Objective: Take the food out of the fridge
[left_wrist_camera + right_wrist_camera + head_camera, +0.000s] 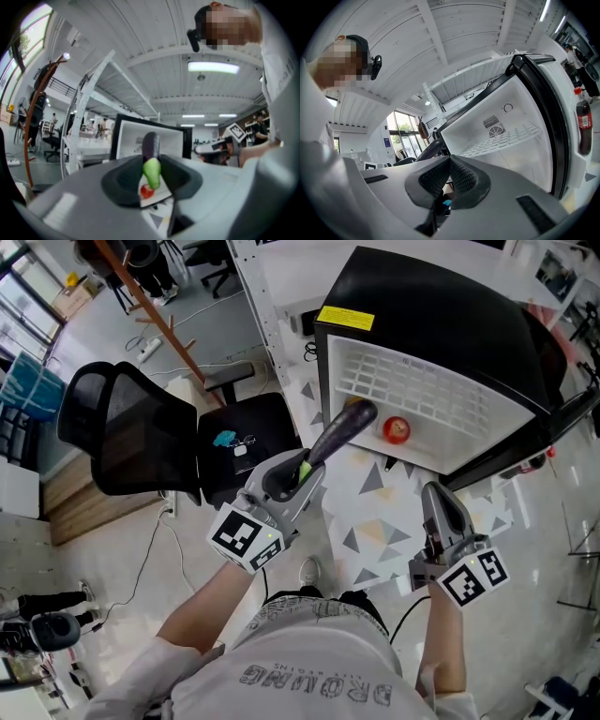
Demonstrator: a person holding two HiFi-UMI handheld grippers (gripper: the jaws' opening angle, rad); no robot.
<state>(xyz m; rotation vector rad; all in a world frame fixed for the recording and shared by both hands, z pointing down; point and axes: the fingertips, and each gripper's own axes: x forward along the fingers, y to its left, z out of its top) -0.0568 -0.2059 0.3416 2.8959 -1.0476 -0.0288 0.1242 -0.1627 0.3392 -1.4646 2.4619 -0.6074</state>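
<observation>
While the black fridge [441, 306] stands with its door open, its white inside and wire shelf [422, 390] face the person, and in the right gripper view a dark bottle with a red label [583, 123] sits in the door. A black mesh office chair [122, 423] stands to the left, with a small blue thing on its seat. Before the fridge lies a white surface patterned with grey triangles [375, 531]. The left gripper [302, 471] points level toward the opening, its jaws clamped on the green stem end of a dark purple aubergine [339, 432], whose far end reaches the fridge's front edge. The right gripper [433, 493] hovers over the patterned surface, well apart from the left, its jaws pressed together with nothing between them. A small red fruit [396, 430] lies inside the fridge near the front, close to the aubergine's tip
</observation>
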